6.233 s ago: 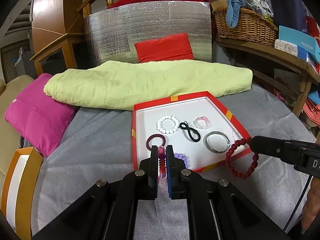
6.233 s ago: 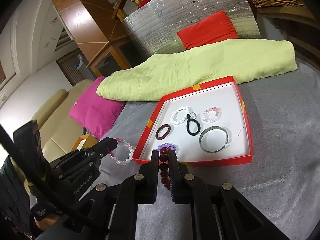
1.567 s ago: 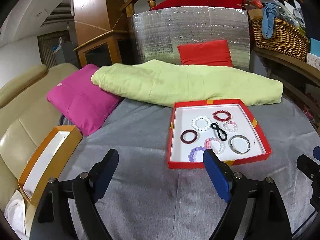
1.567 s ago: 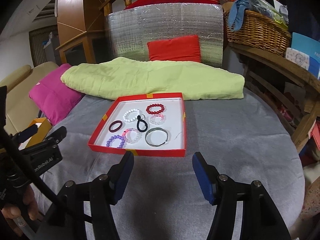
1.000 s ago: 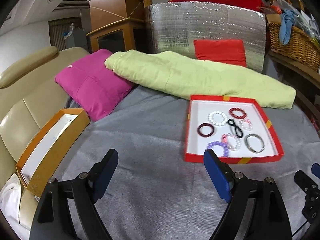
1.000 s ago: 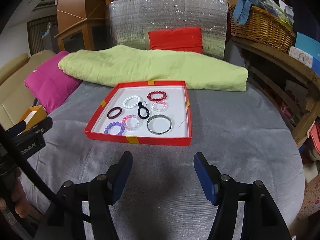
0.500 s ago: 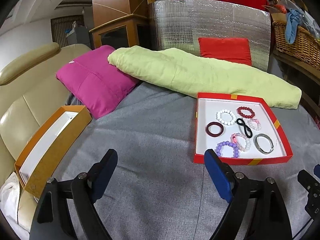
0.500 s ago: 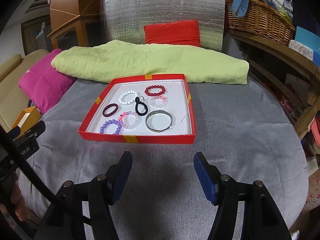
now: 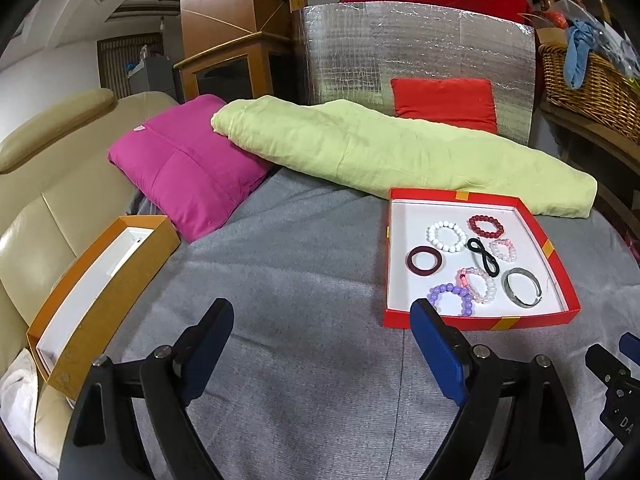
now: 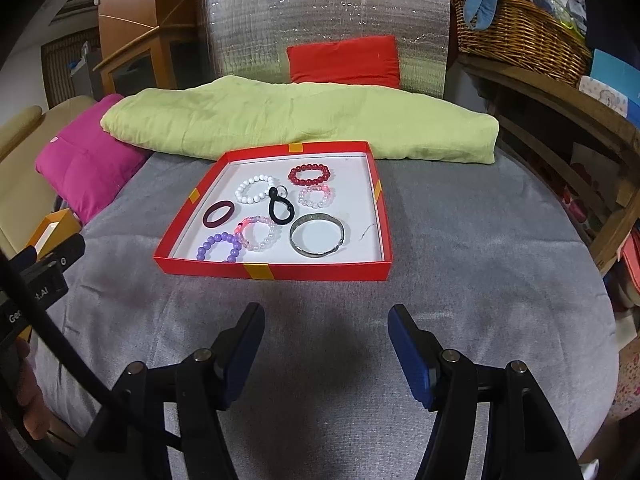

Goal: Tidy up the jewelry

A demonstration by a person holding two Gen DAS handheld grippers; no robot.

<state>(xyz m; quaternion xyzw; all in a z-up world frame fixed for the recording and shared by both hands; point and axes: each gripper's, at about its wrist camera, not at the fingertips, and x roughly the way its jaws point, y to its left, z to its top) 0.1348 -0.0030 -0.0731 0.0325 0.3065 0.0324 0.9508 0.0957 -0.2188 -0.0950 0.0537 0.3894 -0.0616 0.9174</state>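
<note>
A red tray with a white inside (image 9: pixel 556 276) (image 10: pixel 276 270) sits on the grey cloth. It holds several bracelets: a dark red bead one (image 10: pixel 309 174), a white bead one (image 10: pixel 255 189), a purple bead one (image 10: pixel 219 247), a pink-white one (image 10: pixel 258 233), a silver bangle (image 10: pixel 317 235), a maroon ring (image 10: pixel 218 214) and a black loop (image 10: pixel 281 205). My left gripper (image 9: pixel 322 330) is open and empty, to the left of and nearer than the tray. My right gripper (image 10: pixel 325 336) is open and empty, in front of the tray.
A green folded blanket (image 10: pixel 296 120) lies behind the tray, with a magenta cushion (image 9: pixel 188 168) to its left. An orange box (image 9: pixel 96 288) rests on the beige sofa at the left. A wicker basket (image 10: pixel 520 36) stands on a wooden shelf at the right.
Both grippers, once shut on bracelets, have let them go into the tray and opened. The left has since drifted left and back; the right has come slightly closer to the tray.
</note>
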